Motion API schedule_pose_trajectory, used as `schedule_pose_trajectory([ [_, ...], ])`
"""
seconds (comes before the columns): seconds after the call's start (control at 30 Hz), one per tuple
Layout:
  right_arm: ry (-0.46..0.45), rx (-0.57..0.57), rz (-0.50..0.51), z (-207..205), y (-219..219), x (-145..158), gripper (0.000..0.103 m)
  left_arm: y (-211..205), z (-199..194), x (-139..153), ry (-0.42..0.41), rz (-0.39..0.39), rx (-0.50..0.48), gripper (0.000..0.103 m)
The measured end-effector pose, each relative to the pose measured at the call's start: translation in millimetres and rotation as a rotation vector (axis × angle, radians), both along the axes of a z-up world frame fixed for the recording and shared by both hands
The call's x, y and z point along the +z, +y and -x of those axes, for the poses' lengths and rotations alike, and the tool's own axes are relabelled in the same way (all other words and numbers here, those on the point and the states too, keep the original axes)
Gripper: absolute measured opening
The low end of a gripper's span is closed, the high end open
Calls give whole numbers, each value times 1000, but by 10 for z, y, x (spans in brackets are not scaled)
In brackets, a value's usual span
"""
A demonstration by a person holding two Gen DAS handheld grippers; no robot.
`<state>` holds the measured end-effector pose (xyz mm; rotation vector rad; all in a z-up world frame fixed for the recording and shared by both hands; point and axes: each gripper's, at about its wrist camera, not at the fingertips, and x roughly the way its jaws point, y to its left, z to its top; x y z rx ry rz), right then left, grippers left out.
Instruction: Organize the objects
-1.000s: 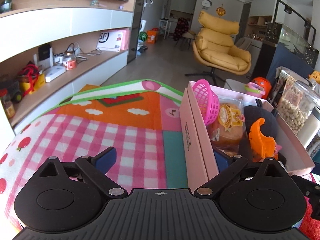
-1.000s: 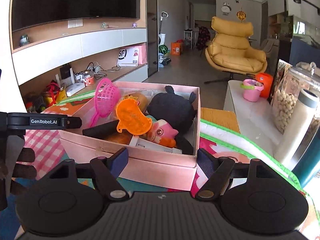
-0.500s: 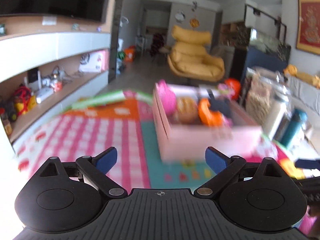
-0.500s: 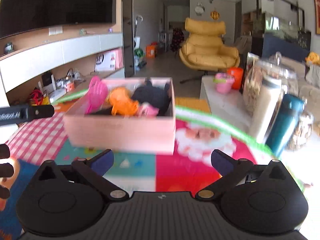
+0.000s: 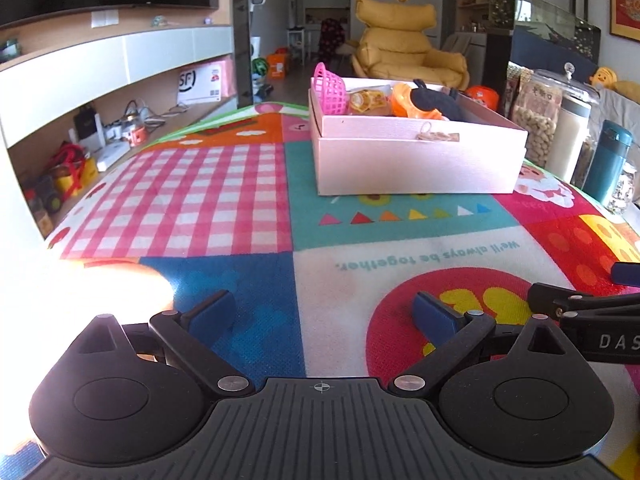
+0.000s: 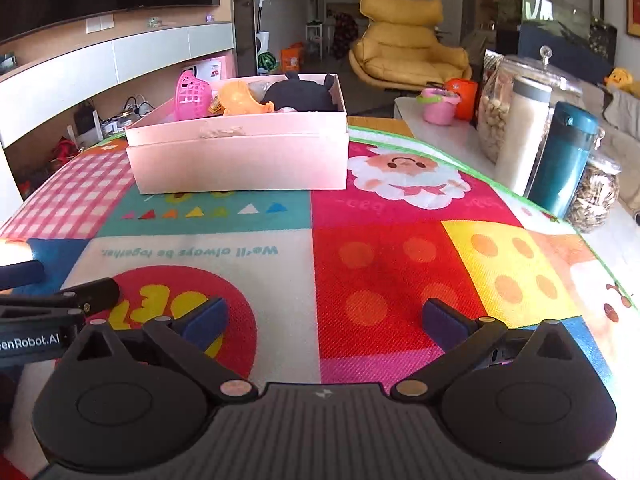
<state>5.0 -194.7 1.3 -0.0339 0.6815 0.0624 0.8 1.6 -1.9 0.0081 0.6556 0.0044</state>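
Pink cardboard box point(image 5: 416, 160) packed with toys (pink mesh basket point(image 5: 330, 88), orange plastic piece, black plush) sits on the patchwork play mat point(image 5: 240, 184), well apart from left gripper point(image 5: 320, 312) and right gripper point(image 6: 320, 320), both wide open and empty; risk: overfilled toys tipping out if nudged.

Table point(image 6: 448, 136) covered by a patchwork mat point(image 6: 380, 264). Pink box point(image 6: 240, 160) rests on the mat's far side. Jars point(image 6: 516, 92) and teal flask point(image 6: 564, 160) stand beside the mat, right.
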Motion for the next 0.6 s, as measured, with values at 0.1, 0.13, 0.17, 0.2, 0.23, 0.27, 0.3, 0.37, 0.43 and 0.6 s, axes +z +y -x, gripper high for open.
schedule_pose_trajectory([
  [0.1,-16,3,26,-19,53,5,103,-16,-17,-3,-1,-2,7,100],
  [0.13,-13,-1,13,-33,42,7,103,-15,-17,-3,-2,0,8,100],
  [0.17,-10,-5,6,-42,37,6,103,-12,-18,-3,-1,2,7,100],
  [0.2,-11,-7,3,-44,37,4,103,-8,-16,-3,-1,5,7,100],
  [0.23,-13,-8,5,-44,41,-1,103,-5,-17,-2,-1,6,7,100],
  [0.27,-15,-9,9,-42,47,-3,103,-5,-17,-1,-1,5,7,100],
  [0.3,-16,-9,10,-43,48,-4,103,-3,-17,-1,-1,6,7,100],
  [0.37,-20,-5,14,-53,58,-7,103,-2,-23,2,-1,9,7,100],
  [0.43,-24,-2,20,-76,75,-8,103,-5,-23,0,-1,6,7,100],
  [0.6,-18,-4,-24,-94,20,-28,103,4,-24,5,-1,10,7,100],
])
